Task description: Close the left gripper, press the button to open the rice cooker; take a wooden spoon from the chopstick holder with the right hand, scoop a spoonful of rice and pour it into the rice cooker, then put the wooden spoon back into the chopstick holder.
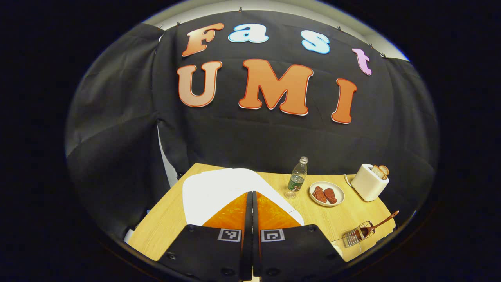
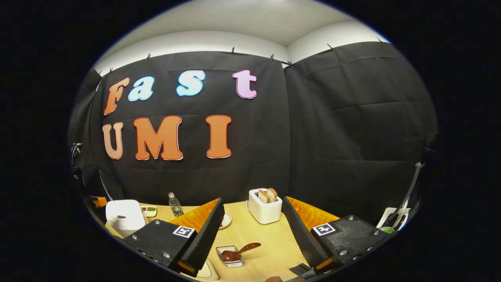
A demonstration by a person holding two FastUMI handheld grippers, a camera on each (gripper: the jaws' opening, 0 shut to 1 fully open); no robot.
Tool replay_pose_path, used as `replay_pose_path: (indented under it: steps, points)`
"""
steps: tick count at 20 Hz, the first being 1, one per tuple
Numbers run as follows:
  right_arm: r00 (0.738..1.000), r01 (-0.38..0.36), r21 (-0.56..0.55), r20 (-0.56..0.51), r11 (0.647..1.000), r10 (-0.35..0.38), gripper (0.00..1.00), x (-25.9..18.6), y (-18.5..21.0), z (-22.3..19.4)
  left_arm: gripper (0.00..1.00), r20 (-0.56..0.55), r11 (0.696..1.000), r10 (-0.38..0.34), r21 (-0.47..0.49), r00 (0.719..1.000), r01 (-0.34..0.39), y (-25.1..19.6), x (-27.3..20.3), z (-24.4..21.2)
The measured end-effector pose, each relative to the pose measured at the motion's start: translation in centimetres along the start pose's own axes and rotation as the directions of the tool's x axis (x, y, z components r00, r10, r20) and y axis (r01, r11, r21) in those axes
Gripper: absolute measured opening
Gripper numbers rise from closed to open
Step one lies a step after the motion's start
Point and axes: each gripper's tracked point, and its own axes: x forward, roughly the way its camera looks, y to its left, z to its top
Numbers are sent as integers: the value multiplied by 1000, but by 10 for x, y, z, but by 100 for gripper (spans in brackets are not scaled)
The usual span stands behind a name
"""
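Rice cooker (image 1: 219,192), lid down, is sitting white and unopened toward the worktop's (image 1: 168,219) left edge, directly beyond the left tool (image 1: 251,196), whose fingers are pressed together with nothing between them. In the right gripper view the same cooker is showing as a white box with a dark button on its front. The right tool (image 2: 252,219) is hanging with its fingers spread wide and empty above the worktop's near edge, with the chopstick holder (image 2: 231,256) lying between them and below.

Risks, as a judgement: the closed left tool is presenting a narrow tip, so an off-centre push may be sliding off the button or shoving the light cooker back instead of releasing the lid. The wooden spoon (image 2: 238,252) is leaning at a shallow angle out of a low wire holder; a careless pinch on its handle may be tipping the holder or dragging it along.

Containers: the holder is carrying the spoon, bowl end down. A white plate (image 1: 327,194) near the far edge is holding two reddish-brown pieces of food. The toaster (image 2: 265,205) at the far right corner is showing two slices of toast in its slots. A clear bottle (image 1: 297,178) beside the plate is looking nearly empty
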Motion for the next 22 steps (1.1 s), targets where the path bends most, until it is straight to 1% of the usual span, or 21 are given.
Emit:
replay_pose_path:
  steps: [3,4,8,13,14,16,17,18,22]
  points:
    - [999,30,0,-18,1000,-30,94,2,-9,-7,5,-52,1000,-1,10,999,1,0,15,-23]
    - [999,41,5,-24,999,-41,94,3,-12,-8,5,-81,1000,9,16,997,-8,2,19,-31]
    - [997,55,1,-46,999,-54,94,5,-16,-18,5,-138,1000,14,25,990,-11,9,31,-51]
    - [997,65,-14,-48,998,-66,94,7,-22,-18,5,-202,999,27,-27,979,-33,16,33,-79]
    - [997,63,-14,-51,998,-64,94,8,-21,-19,5,-176,999,21,-24,984,-26,18,34,-72]
    - [997,58,-13,-59,998,-59,94,9,-20,-21,5,-221,1000,6,-17,975,-10,16,38,-86]
    - [996,56,-12,-64,998,-57,94,10,-19,-22,4,-207,1000,0,-5,978,-1,16,40,-80]
    - [996,54,-12,-69,998,-55,94,10,-19,-23,6,-222,1000,4,-5,975,-6,16,38,-81]
    - [998,40,-4,-58,999,-41,94,6,-22,-21,5,-211,1000,26,15,977,-23,15,28,-71]
